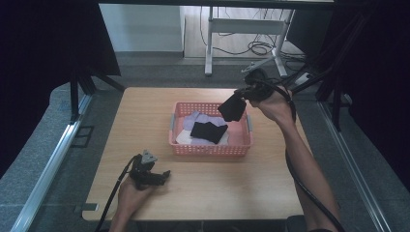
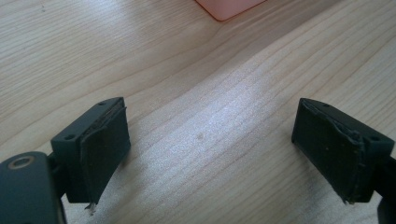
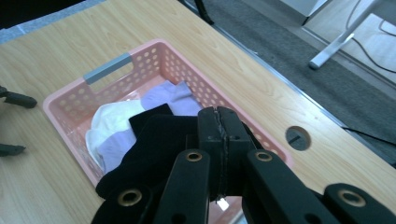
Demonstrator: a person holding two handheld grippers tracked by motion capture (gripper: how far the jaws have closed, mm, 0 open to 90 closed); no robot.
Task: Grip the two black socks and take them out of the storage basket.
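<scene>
One pink perforated plastic basket (image 1: 211, 148) with grey handles sits on a light wooden table (image 1: 145, 111), and two hand-held black grippers work around it. Inside the basket lie three visible pieces of cloth: one black folded cloth (image 1: 209, 131) in the middle, one lilac cloth (image 1: 197, 119) behind it and one white cloth (image 1: 183, 137) toward the basket's left end. A fourth piece, a black soft cloth (image 1: 232, 108), hangs in the air above the basket's right end, not touching the pieces below. The right gripper (image 1: 240, 95) holds it: in the right gripper view its jaws are pressed together with the black soft cloth (image 3: 154, 149) pinched between them and drooping over the basket (image 3: 74, 93). The left gripper (image 1: 165, 175) rests low over the table in front of the basket's left corner; in the left gripper view its jaws stand wide apart with bare wood between them, holding nothing.
</scene>
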